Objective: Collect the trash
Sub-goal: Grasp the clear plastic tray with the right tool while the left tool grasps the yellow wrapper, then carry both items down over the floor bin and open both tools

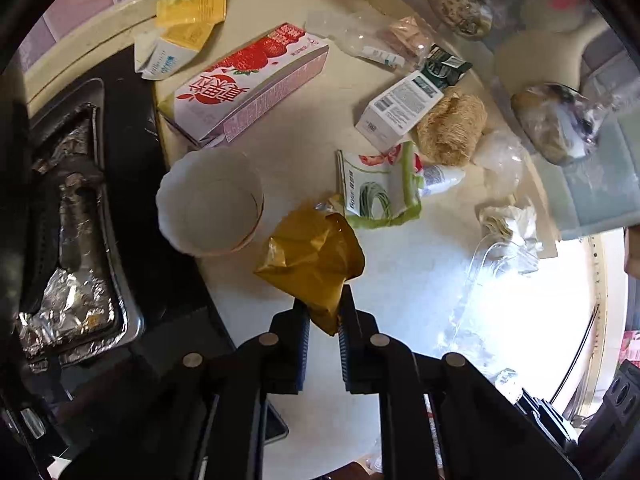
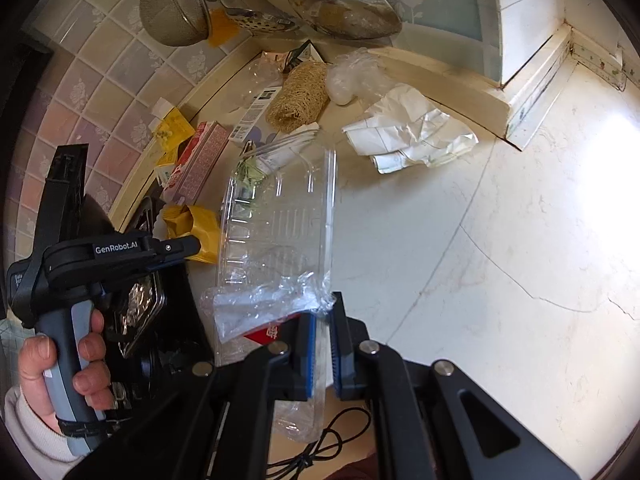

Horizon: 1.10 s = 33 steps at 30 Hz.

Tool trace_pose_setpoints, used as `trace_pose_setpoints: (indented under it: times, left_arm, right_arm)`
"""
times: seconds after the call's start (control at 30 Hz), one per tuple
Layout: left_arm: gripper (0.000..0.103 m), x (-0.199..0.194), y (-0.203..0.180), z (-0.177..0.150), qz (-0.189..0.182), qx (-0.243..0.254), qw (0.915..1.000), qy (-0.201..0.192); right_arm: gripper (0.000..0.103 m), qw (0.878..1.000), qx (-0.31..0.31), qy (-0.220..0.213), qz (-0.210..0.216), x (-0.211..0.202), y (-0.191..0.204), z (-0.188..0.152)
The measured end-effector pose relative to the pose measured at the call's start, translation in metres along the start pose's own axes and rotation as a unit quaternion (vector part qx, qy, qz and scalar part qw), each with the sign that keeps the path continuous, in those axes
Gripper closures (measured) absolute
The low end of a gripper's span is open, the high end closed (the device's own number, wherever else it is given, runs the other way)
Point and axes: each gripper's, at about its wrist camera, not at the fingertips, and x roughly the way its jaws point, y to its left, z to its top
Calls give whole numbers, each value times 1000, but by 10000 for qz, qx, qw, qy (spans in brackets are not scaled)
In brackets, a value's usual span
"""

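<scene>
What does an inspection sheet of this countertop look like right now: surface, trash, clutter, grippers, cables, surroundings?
Surface: pale stone countertop, hairline cracks, littered.
Job's things: gold foil wrapper in the left gripper; clear plastic clamshell tray in the right gripper; strawberry milk carton, crumpled paper, white barcode box, yellow packet lying loose.
Clutter: white bowl, loofah scrubber.
Grippers: left shut on the wrapper; right shut on the tray's edge.
Cables: black cord below the counter edge.
Surroundings: foil-lined stove, tiled wall, hanging strainer.
</scene>
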Motion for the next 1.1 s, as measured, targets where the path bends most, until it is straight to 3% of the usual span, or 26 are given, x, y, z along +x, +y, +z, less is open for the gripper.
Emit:
trace_pose_setpoints:
  times: [0.3, 0.5, 0.63, 0.9, 1.1]
  left_arm:
    - [94, -50, -15, -49, -28, 203, 9996, -204]
    - [94, -96, -29, -129, -313, 389, 9981, -371]
    - [94, -105, -36, -187, -454, 369, 9977, -355]
    - [94, -74, -44, -304, -455, 250, 9986, -92]
    - [94, -18, -34, -358, -102, 339, 9992, 168]
  right_arm:
    - [97, 9996, -212, -30, 175, -34, -4, -21]
    - [97, 9986, -460, 45, 266, -62, -9, -49]
    - [97, 9974, -646, 200, 253, -74, -18, -75]
    - [97, 9906, -1071, 845, -29, -69, -46, -140]
    - [97, 9776, -1426, 1461, -514, -22, -64, -189]
